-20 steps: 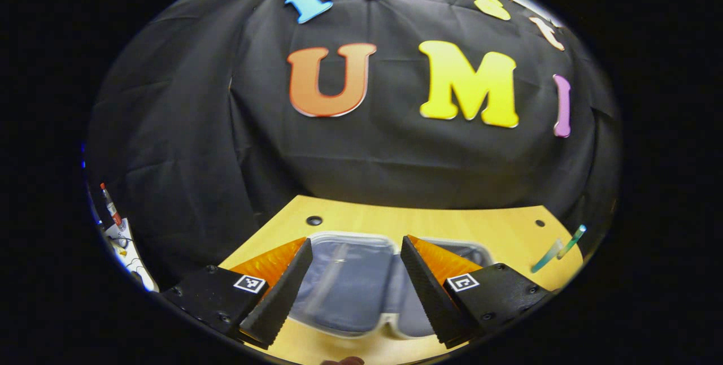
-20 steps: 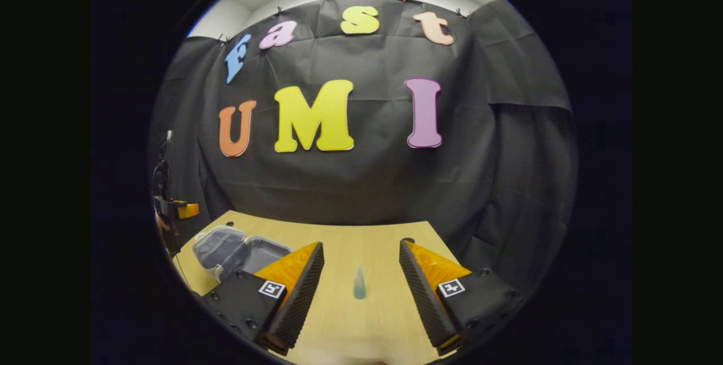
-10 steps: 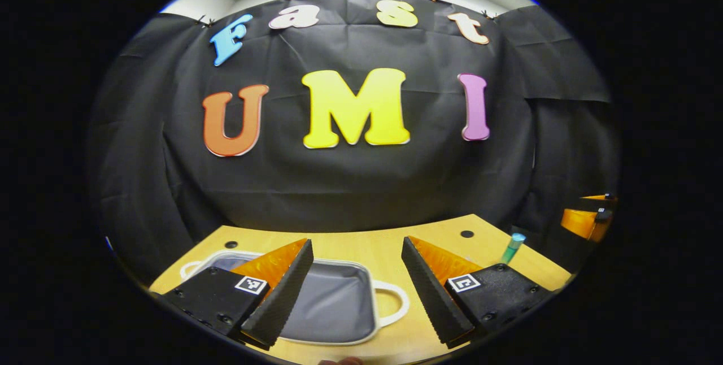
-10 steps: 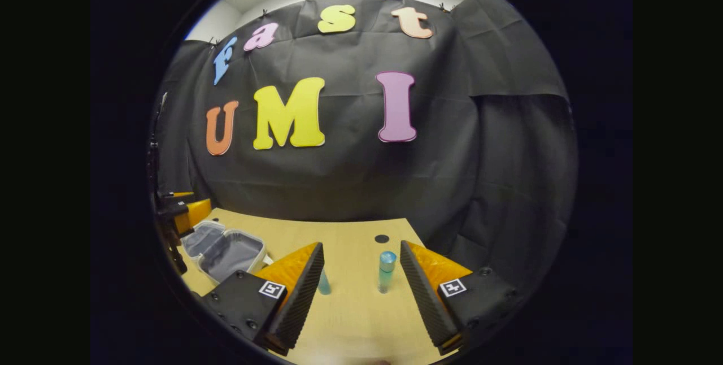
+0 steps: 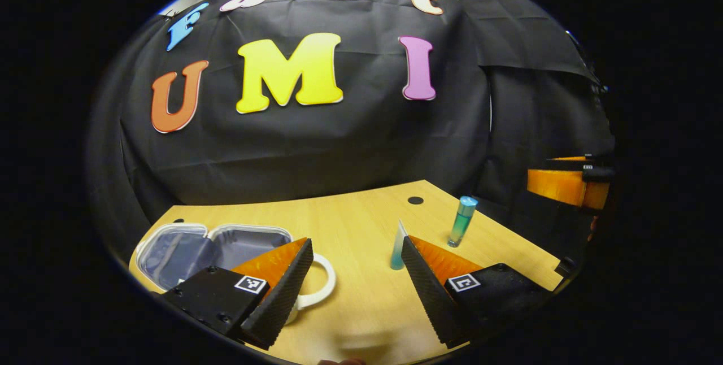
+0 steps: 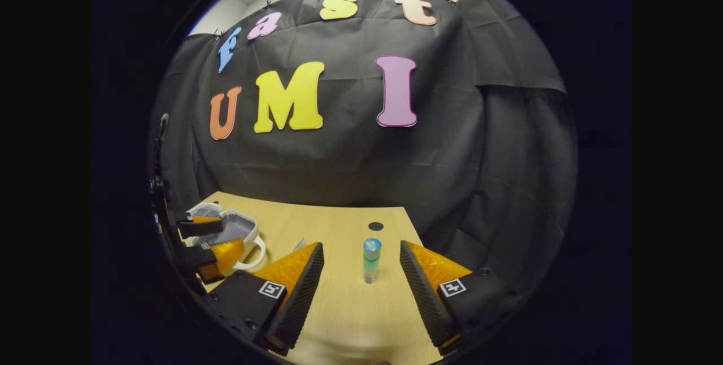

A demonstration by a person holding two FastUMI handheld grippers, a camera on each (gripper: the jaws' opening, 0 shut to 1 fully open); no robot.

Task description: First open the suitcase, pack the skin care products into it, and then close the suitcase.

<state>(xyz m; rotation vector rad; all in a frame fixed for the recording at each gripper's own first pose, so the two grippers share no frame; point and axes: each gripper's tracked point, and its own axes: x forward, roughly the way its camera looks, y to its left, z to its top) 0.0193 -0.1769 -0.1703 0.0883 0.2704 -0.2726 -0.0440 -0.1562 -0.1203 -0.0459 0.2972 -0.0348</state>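
Observation:
The small suitcase (image 5: 186, 246) lies open on the wooden table (image 5: 350, 218), white-rimmed with grey lining and a white handle (image 5: 325, 286). My left gripper (image 5: 355, 252) hangs open just right of it, its left finger over the handle. A teal tapered tube (image 5: 397, 246) stands against its right finger. A teal bottle with a blue cap (image 5: 463, 221) stands upright farther right. In the right gripper view that bottle (image 6: 371, 263) stands a little ahead of my open right gripper (image 6: 360, 252), centred between its fingers and untouched. The left gripper (image 6: 212, 240) shows over the suitcase (image 6: 240, 226).
The black cloth wall closes the back and right of the table. A dark round hole (image 6: 375, 226) sits in the tabletop behind the bottle. The right gripper (image 5: 556, 184) shows at the far right past the table's corner. Bare wood lies between suitcase and tube.
The left gripper has swung right, from over the open suitcase to its handle side near the tube. The right gripper has shifted so the bottle stands centred between its fingers.

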